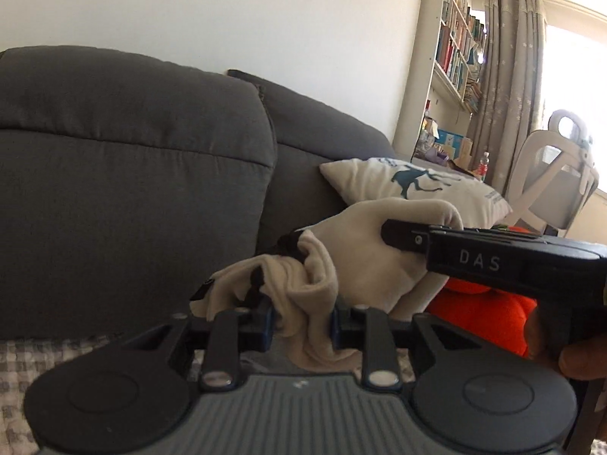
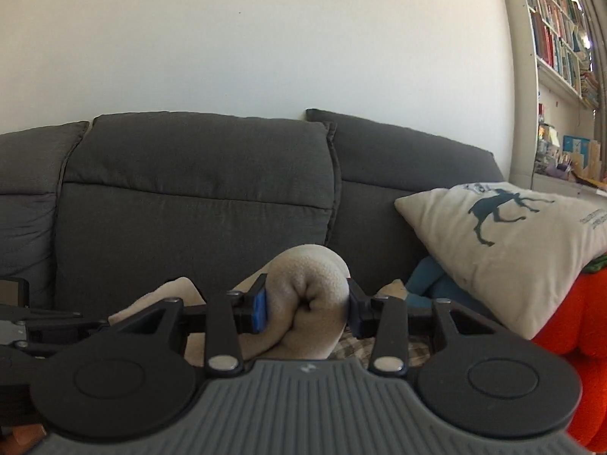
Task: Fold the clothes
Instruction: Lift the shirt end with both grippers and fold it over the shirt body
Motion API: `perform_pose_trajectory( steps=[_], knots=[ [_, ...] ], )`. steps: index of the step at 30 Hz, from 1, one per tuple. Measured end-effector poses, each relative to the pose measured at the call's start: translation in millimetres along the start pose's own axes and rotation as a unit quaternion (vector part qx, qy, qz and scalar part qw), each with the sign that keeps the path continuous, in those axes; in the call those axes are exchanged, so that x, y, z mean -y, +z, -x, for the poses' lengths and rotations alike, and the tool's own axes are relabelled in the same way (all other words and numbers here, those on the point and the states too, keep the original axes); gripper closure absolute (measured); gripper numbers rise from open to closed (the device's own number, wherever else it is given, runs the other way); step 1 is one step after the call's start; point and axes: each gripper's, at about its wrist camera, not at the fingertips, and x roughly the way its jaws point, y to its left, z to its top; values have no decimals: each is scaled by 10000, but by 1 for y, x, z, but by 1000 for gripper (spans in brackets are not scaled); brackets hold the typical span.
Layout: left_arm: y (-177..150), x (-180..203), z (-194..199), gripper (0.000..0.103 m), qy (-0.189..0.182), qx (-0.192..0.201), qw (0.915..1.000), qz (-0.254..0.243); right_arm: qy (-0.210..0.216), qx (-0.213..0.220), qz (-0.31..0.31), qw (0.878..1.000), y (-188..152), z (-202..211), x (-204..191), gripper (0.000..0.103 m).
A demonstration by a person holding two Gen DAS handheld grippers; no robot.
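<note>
Hanging between both grippers above the grey sofa (image 2: 197, 204), the cream garment (image 1: 315, 288) is bunched up. The left gripper (image 1: 301, 322) pinches a crumpled fold; the right gripper (image 2: 305, 309) clamps a thick rolled wad. Further right, a printed pillow (image 2: 504, 242) leans over an orange cushion (image 2: 576, 322).

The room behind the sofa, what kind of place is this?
Most likely a home living room that doubles as a study: a grey sofa with a printed cushion, a tall bookshelf packed with books, and an office chair by the curtained window.
</note>
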Motion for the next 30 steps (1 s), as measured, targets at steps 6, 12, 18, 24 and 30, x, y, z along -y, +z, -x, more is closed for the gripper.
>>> perform_pose_trajectory(
  steps=[6,12,18,24,30],
  knots=[
    [-103,7,-44,75,-161,-724,9970,-209,-21,-1181,-1104,9868,-111,-42,63,59],
    [-104,7,-32,74,-256,-576,9979,-169,219,-1003,-1602,9817,-116,-32,74,56],
    [-112,-3,-33,72,-394,-591,9975,53,357,-833,-1992,9757,-132,-32,85,51],
    [-115,-5,-29,71,-451,-609,9967,304,248,-775,-2040,9756,-135,-28,89,40],
    [-119,-8,-18,69,-478,-655,9956,476,123,-743,-1981,9773,-134,-24,86,39]
  ],
)
